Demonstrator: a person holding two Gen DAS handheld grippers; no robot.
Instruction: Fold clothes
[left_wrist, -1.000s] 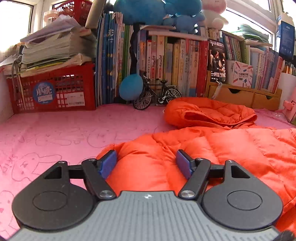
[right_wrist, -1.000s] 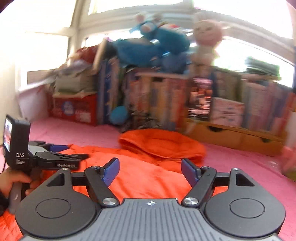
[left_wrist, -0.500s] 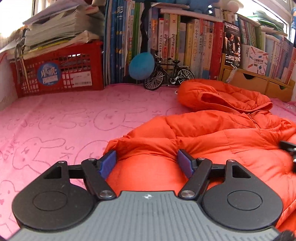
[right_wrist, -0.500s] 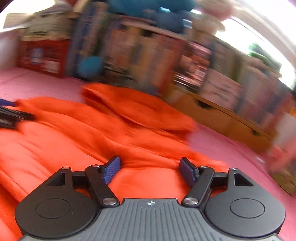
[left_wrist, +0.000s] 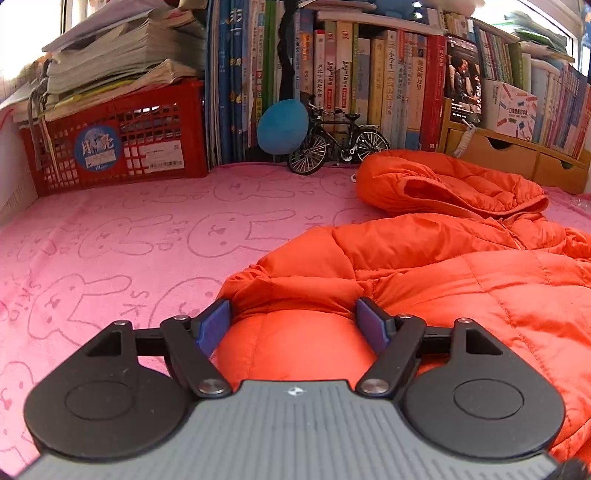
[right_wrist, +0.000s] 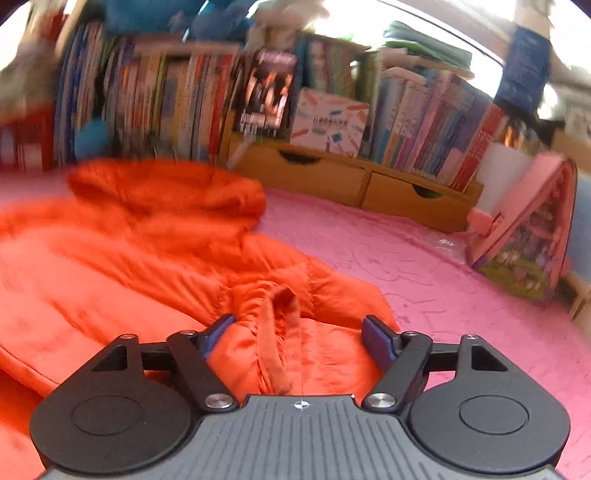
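An orange puffer jacket (left_wrist: 461, 266) lies spread on the pink rabbit-print blanket (left_wrist: 122, 236), its hood (left_wrist: 443, 184) bunched toward the bookshelf. My left gripper (left_wrist: 293, 321) is open, its blue pads on either side of a puffy sleeve end at the jacket's left edge. In the right wrist view the same jacket (right_wrist: 110, 258) fills the left and centre. My right gripper (right_wrist: 299, 332) is open over the gathered sleeve cuff (right_wrist: 280, 332) at the jacket's right edge.
A red crate (left_wrist: 118, 147) under stacked papers, a row of books (left_wrist: 351, 81), a blue ball (left_wrist: 282, 125) and a model bicycle (left_wrist: 332, 147) line the back. Wooden drawers (right_wrist: 351, 181) stand at right. A pink box (right_wrist: 524, 229) leans at far right.
Both grippers have lowered toward the jacket. The right one swung right, from over the jacket's middle to its right sleeve cuff. The left one dipped closer to the left sleeve.
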